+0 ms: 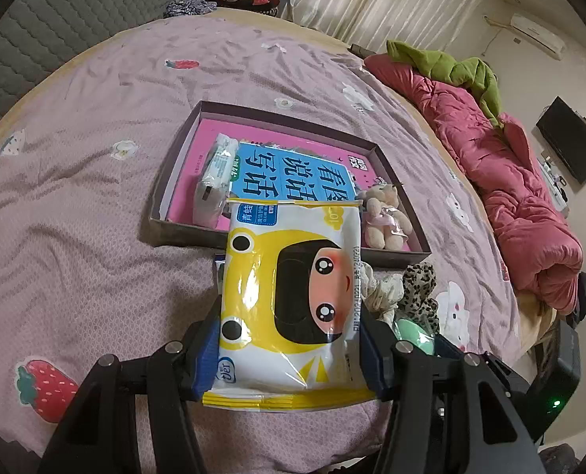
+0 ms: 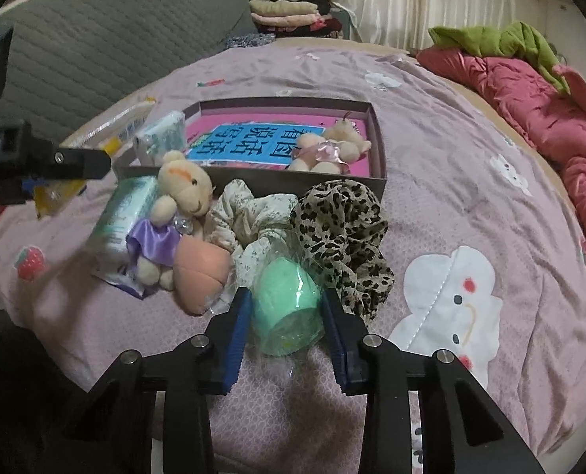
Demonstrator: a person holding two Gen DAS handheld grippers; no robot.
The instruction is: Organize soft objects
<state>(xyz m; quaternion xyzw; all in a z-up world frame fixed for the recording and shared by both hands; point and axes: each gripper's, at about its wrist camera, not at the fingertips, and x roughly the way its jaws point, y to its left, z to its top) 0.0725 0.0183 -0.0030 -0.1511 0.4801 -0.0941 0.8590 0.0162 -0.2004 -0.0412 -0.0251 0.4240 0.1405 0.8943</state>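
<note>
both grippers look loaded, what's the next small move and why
Probably carry the left gripper forward and set its yellow wipes pack into the box. The pads already clamp the pack, the box lies just beyond, and space shows between the tissue pack and the bear. The right gripper brackets the green sponge.

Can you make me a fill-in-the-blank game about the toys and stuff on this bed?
1. The left gripper is holding a pack of wet wipes with a cartoon ____ on it.
2. The green sponge between the right gripper's fingers sits in front of a scrunchie with a ____ print.
3. The teddy bear in pink lies inside the ____.
4. The teddy bear outside it wears a ____ dress.

Missing words: face; leopard; box; purple
</note>
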